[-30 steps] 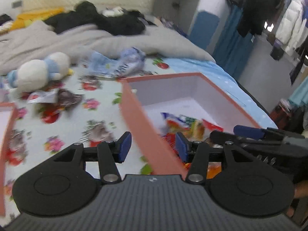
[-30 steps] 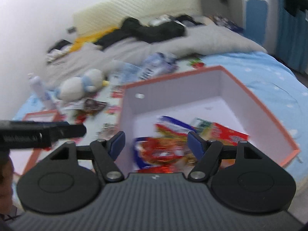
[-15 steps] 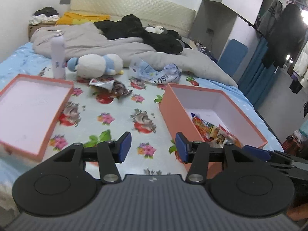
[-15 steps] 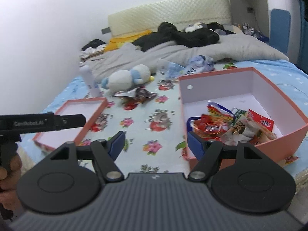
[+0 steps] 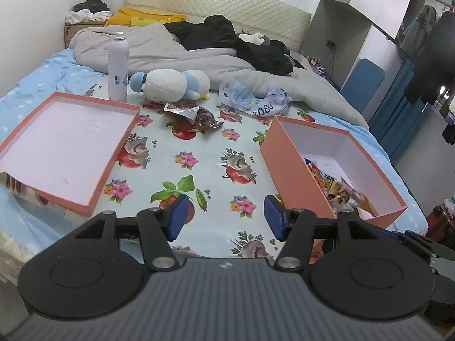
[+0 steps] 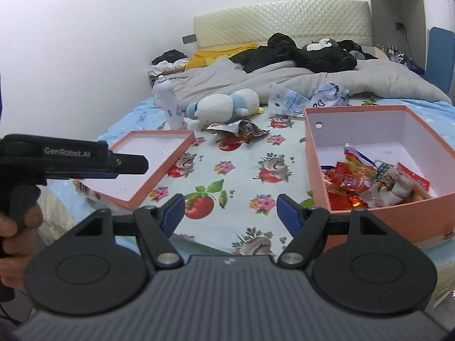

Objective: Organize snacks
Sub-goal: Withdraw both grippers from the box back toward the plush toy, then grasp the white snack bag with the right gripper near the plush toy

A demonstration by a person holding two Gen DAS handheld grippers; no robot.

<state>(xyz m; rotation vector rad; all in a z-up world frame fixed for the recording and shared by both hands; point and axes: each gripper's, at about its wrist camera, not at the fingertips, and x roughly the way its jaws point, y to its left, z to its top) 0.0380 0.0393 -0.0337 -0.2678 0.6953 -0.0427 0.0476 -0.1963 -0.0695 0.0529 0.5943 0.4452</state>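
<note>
Both grippers are held over the bed's near edge — the left gripper (image 5: 224,218) opening, the right gripper (image 6: 227,210) released, nothing between either. Snack packets (image 6: 372,183) are piled in the orange box (image 6: 398,213) at right — one more packet (image 6: 250,130) is left near the plush toy (image 6: 224,106).

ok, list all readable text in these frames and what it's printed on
"GenRobot.AI": side of the left gripper body, seen from the right wrist view.
"2080", or close to it: crumpled blue-white bag by the grey duvet.
Snack packets in the orange box: print too blurred to read.
White spray bottle: label too small to read.
</note>
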